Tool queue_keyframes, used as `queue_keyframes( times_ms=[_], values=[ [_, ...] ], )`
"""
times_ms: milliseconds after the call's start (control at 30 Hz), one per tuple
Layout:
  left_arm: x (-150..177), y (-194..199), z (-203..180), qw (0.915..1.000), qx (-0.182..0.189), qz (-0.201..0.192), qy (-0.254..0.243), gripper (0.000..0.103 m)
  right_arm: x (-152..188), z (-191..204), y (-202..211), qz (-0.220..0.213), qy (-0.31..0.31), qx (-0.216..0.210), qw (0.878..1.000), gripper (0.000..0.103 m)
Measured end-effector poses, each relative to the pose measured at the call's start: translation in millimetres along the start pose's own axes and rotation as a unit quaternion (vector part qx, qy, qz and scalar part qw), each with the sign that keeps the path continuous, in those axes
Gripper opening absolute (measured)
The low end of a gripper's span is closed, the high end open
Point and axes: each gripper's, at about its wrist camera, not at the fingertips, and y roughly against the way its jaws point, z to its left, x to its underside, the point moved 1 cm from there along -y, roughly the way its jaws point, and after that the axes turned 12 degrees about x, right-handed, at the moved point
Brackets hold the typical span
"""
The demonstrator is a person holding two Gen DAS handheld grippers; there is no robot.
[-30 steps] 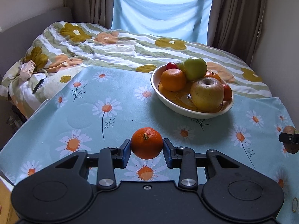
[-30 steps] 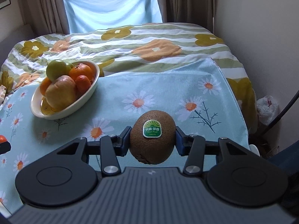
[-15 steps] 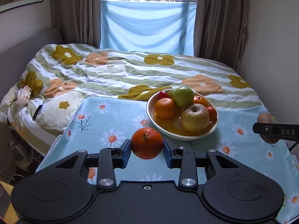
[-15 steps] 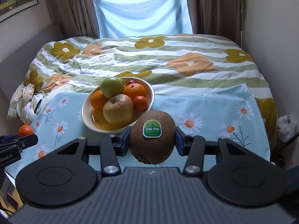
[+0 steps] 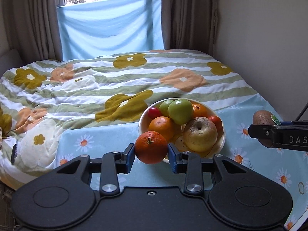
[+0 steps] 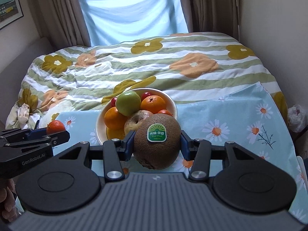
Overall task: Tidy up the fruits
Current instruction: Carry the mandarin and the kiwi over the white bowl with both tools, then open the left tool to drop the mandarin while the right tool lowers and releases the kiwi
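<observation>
From our left wrist view, the left gripper pinches a tangerine between its blue fingers, held in the air just before the white bowl. The bowl sits on the daisy-patterned surface and holds a green apple, an orange and a yellowish apple. At the right edge, our right gripper carries a kiwi.

From our right wrist view, the right gripper clamps the stickered kiwi between its fingers, in front of the bowl. At left, the left gripper grips the tangerine. Behind lies the flowered bed.
</observation>
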Motion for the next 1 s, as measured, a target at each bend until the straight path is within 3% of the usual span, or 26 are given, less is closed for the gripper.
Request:
queue_keyframes(
  times_ms=[433, 867, 900, 933, 1000],
  values=[
    [-5, -83, 16, 0.9914, 0.076, 0.07, -0.08, 0.04, 3, 24, -24, 0.014, -0.057, 0.065, 0.996, 0.062],
    [-1, -110, 20, 0.9823, 0.127, 0.1, -0.095, 0.041, 1, 33, -29, 0.018, -0.075, 0.099, 0.992, 0.062],
    [-1, -108, 21, 0.982, 0.13, 0.098, -0.096, 0.046, 1, 34, -29, 0.018, -0.076, 0.1, 0.992, 0.062],
    [-1, -105, 22, 0.9817, 0.134, 0.093, -0.098, 0.06, 0, 35, -30, 0.019, -0.076, 0.101, 0.992, 0.062],
    [0, -99, 24, 0.9817, 0.139, 0.083, -0.1, 0.076, -1, 37, -31, 0.02, -0.075, 0.1, 0.992, 0.062]
  ],
)
